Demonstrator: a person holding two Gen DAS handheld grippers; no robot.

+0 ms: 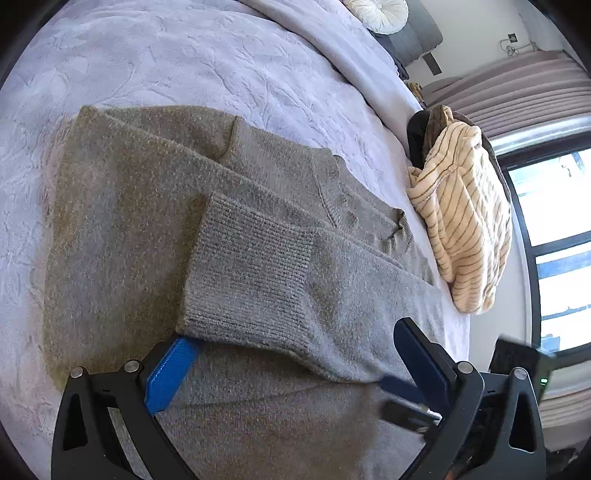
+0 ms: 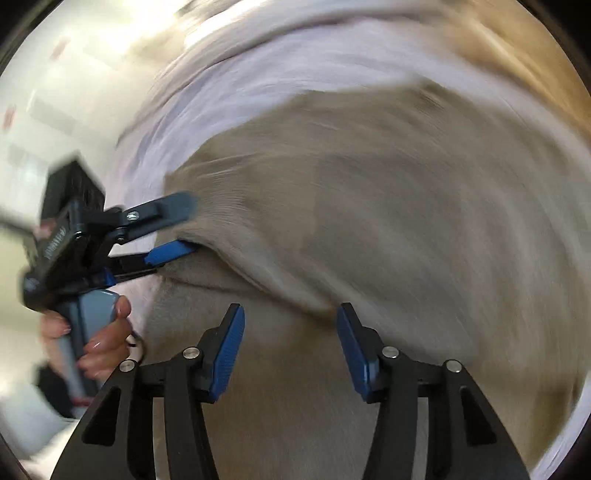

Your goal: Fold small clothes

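Note:
A grey-brown knit sweater [image 1: 122, 236] lies flat on the lavender bedspread [image 1: 184, 55]. One sleeve is folded across its body, and the ribbed cuff [image 1: 247, 269] points left. My left gripper [image 1: 293, 363] is open wide at the cuff's near edge. Its left pad [image 1: 170, 373] is tucked under the cuff, and its right finger [image 1: 417, 354] rests over the sleeve. The blurred right wrist view shows the left gripper [image 2: 177, 230] straddling the sleeve edge. My right gripper [image 2: 293, 350] is open above the sweater [image 2: 406, 221] with nothing between its pads. Its blurred fingertips [image 1: 406, 398] show beside the left gripper.
A cream striped garment [image 1: 465, 221] is heaped over dark clothes at the bed's right edge. A round white pillow [image 1: 380, 13] sits at the far end, and a window [image 1: 554, 240] is beyond the bed. A person's hand [image 2: 107, 332] grips the left gripper's handle.

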